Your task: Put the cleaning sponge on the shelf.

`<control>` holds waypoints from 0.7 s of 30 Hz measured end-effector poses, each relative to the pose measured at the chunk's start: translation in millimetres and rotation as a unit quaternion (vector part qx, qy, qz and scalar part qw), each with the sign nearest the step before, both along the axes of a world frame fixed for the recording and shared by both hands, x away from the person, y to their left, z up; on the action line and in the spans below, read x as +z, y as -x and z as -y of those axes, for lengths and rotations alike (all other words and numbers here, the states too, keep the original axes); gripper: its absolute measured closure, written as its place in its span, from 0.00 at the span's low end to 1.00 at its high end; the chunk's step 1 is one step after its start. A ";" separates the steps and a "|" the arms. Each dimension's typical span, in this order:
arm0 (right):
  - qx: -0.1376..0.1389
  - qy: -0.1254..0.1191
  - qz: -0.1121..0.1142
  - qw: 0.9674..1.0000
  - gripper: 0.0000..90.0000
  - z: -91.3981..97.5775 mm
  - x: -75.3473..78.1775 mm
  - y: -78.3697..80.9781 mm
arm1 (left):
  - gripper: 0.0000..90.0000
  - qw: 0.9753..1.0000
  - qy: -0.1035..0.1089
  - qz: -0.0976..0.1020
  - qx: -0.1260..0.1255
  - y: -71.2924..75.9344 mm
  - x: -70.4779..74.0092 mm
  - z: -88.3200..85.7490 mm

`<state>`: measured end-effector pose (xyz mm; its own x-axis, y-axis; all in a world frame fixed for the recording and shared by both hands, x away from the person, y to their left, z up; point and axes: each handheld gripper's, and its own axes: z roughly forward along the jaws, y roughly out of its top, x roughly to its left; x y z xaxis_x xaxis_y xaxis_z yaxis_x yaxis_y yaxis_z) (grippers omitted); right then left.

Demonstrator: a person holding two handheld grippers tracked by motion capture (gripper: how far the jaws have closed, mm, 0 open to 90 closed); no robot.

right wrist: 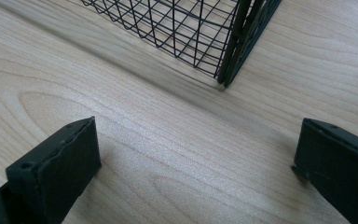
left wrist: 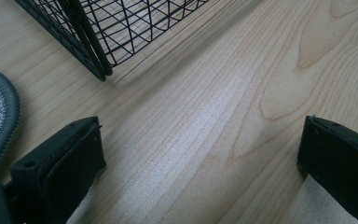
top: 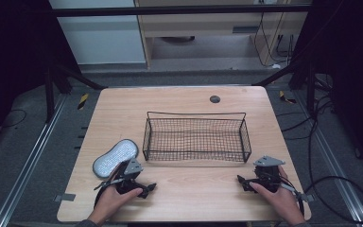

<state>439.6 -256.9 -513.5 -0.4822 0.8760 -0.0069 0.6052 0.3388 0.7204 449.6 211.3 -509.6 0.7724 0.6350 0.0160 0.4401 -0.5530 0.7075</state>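
A black wire basket stands empty in the middle of the wooden table. Its near left corner and near right corner rise ahead of the two gripper views. A grey oval pad with a silvery mesh face lies flat left of the basket; its edge curves in at the left. My left gripper rests on the table just in front of the pad, open, with bare wood between its jaws. My right gripper rests near the front right, open and holding nothing.
A small dark round cap sits in the tabletop behind the basket. Bare wood stretches between the two grippers along the front edge. Cables trail over the floor on the right.
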 end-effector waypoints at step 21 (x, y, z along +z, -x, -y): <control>-0.006 0.000 0.003 1.000 0.01 -1.3 -0.2 1.9 | 0.03 0.999 -0.040 0.012 -0.017 -2.5 37.6 -8.2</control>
<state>437.7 -255.6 -513.7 -0.4707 0.8822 -0.0101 0.6057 0.3315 0.7233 452.1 219.5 -472.1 0.7924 0.6042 0.0842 0.4038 -0.6229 0.6701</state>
